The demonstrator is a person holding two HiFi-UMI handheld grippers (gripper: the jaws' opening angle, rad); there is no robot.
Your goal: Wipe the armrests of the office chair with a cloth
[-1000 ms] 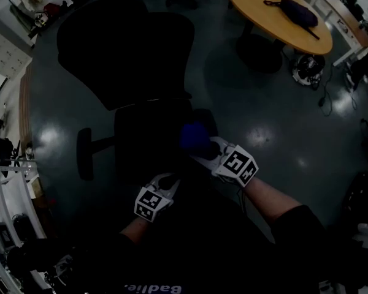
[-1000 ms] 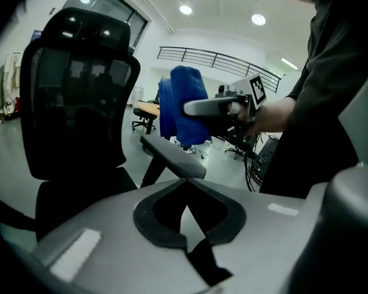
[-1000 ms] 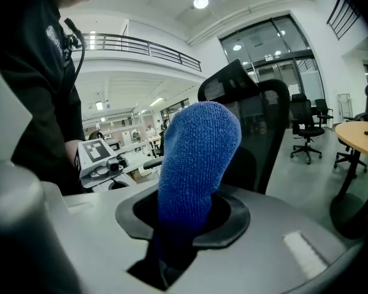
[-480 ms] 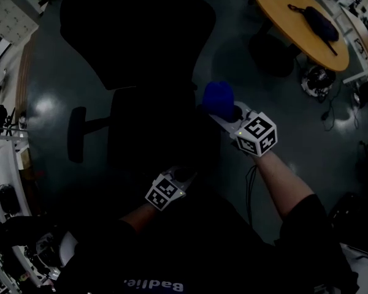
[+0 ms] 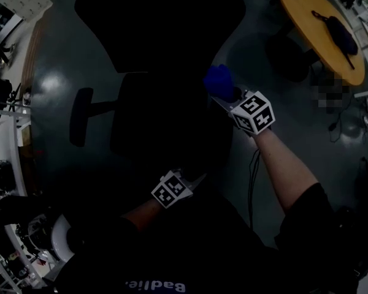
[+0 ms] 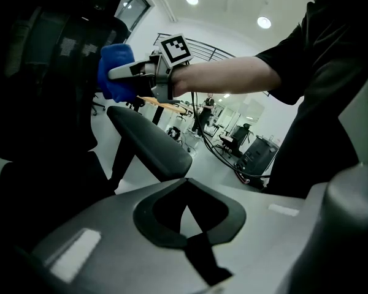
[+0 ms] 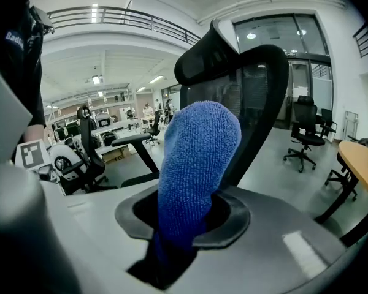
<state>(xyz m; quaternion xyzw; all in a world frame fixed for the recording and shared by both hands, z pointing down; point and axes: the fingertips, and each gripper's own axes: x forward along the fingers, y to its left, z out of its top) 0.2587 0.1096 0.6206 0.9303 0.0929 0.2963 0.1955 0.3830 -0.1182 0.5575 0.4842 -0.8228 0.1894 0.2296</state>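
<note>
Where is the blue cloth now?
In the head view, right of centre: the blue cloth sits in the right gripper, beside the seat of the office chair.

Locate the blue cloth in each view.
Head view: cloth upper centre, at the right tool's tip.
Left gripper view: upper left, above the armrest.
Right gripper view: centre, gripped by that tool.
Shared landmark: chair backrest.

Glossy grey floor (image 5: 282, 103) w/ blk office chair (image 5: 153, 41) just left of right claw (image 5: 226, 94); rnd wooden bench (image 5: 313, 23) well to its right.
</note>
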